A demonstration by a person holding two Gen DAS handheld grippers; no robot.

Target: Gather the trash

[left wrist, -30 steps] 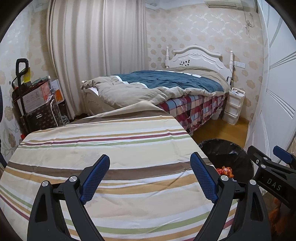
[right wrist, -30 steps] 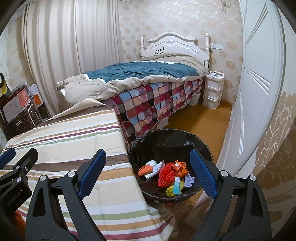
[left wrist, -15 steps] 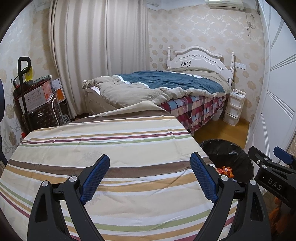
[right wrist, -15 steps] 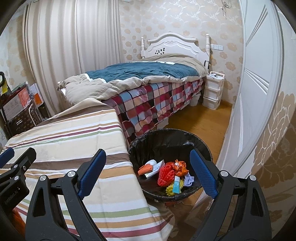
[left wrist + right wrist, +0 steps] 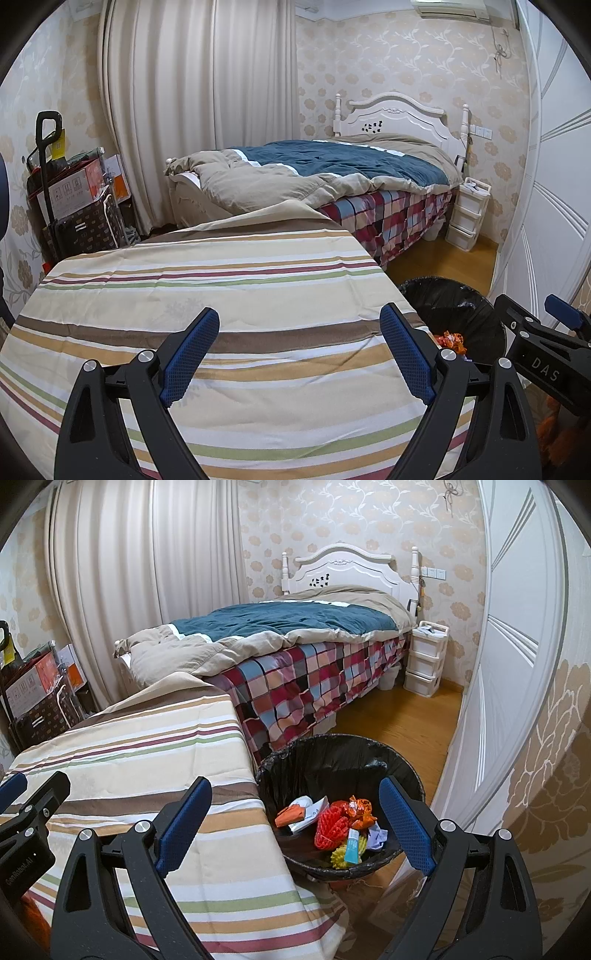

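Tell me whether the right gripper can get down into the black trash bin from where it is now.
Probably yes: the right gripper is open and empty, the trash bin stands open-topped beside the striped table, nothing between.

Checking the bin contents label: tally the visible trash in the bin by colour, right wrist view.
In the black-lined bin, as far as shows:
Orange or red: 3, a wedge, a ridged red piece, a crumpled wrapper
White: 2, a packet, crumpled paper
Blue: 1, a small tube
Yellow: 1, a spiky ball
Total: 7
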